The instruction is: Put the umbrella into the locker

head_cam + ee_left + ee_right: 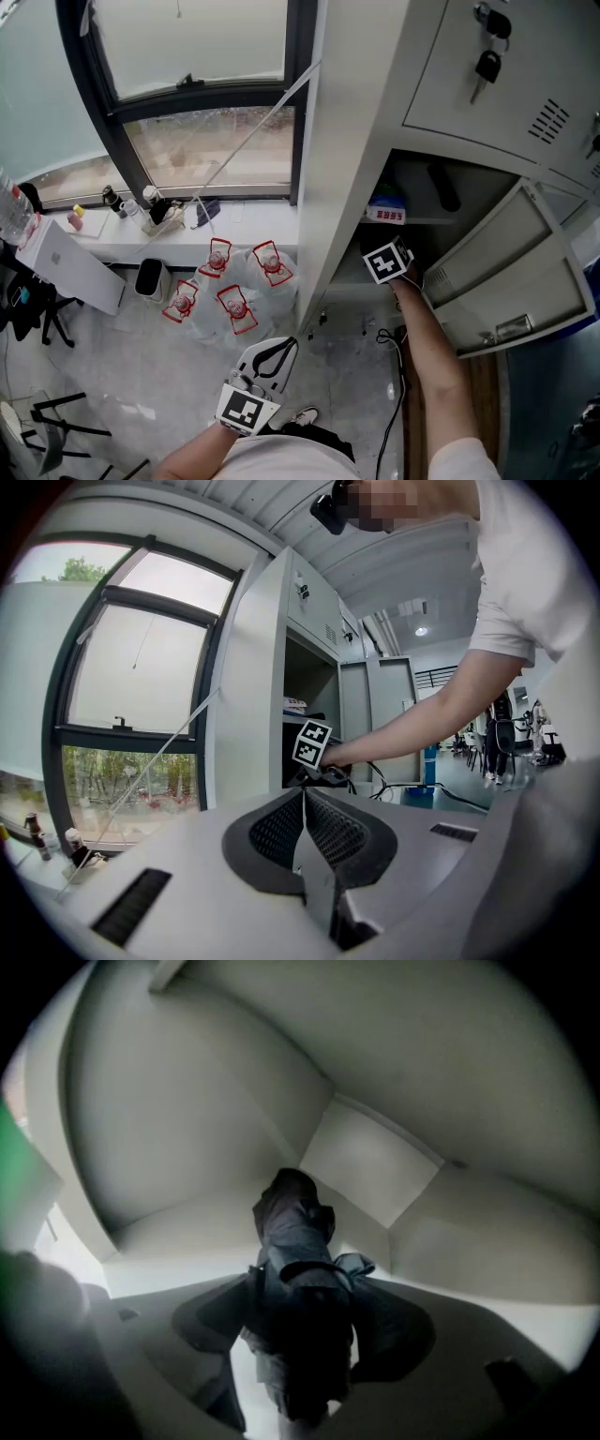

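Since the umbrella (pixel 295 1213) already rests inside the locker (pixel 187 1101) compartment at frame centre, right gripper (pixel 309 1274) fingers (pixel 403 1326) stand wide either side of it, apparently letting go, while left gripper (pixel 304 799) hangs clear outside, fingers pinched together, empty.

Rt tool (pixel 305 1283) jaws wide apart; dark folded umbrella (pixel 292 1213) btwn them, lying inside grey locker (pixel 187 1119) compartment.

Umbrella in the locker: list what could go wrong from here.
1. The umbrella lies between the right gripper's spread jaws. Its loose fabric might catch and be dragged out on withdrawal.
2. The open locker door hangs beside the forearm, so a backward pull could bump it.
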The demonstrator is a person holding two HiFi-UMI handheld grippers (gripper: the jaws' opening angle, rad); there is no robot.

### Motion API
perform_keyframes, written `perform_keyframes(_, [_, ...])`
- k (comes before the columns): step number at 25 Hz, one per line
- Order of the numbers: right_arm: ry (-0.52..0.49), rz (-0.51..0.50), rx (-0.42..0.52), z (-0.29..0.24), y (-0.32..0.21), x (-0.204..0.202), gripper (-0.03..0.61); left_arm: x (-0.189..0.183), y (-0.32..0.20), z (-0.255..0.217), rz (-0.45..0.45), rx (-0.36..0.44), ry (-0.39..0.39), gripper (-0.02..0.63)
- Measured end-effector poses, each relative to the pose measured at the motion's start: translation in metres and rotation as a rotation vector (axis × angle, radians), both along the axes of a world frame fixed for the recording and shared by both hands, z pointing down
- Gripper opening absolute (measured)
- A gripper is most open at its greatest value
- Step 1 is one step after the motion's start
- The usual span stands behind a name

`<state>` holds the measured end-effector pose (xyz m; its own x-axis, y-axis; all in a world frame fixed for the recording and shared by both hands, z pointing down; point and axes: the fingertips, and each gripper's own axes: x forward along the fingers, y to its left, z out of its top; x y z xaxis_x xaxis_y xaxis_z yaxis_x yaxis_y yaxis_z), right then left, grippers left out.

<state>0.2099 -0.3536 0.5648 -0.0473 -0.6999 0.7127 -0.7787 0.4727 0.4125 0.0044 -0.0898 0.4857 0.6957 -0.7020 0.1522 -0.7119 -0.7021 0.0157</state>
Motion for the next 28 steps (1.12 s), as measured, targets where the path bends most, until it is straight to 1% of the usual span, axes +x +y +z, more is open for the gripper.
perform_keyframes(4, [-0.009,-0.014,0.051,-0.008,0.005,0.000,0.321,0.008,0.006,-0.001,-0.001,-0.004,0.010,0.028])
perform_keyframes(9, [-0.027,-0.053,0.146,-0.035,0.020,-0.009,0.321,0.022,0.011,-0.003,0.013,0.011,0.009,0.028])
perform_keyframes(13, [-0.010,-0.082,0.167,-0.047,0.037,-0.012,0.321,0.034,0.017,-0.006,0.029,0.025,0.011,0.028])
perform_keyframes(22, [-0.075,-0.072,0.234,-0.068,0.081,0.005,0.321,0.056,0.031,-0.005,0.059,0.029,0.013,0.028])
perform_keyframes(28, [-0.144,-0.030,0.266,-0.081,0.113,0.024,0.319,0.065,0.031,0.000,0.086,0.023,0.001,0.028])
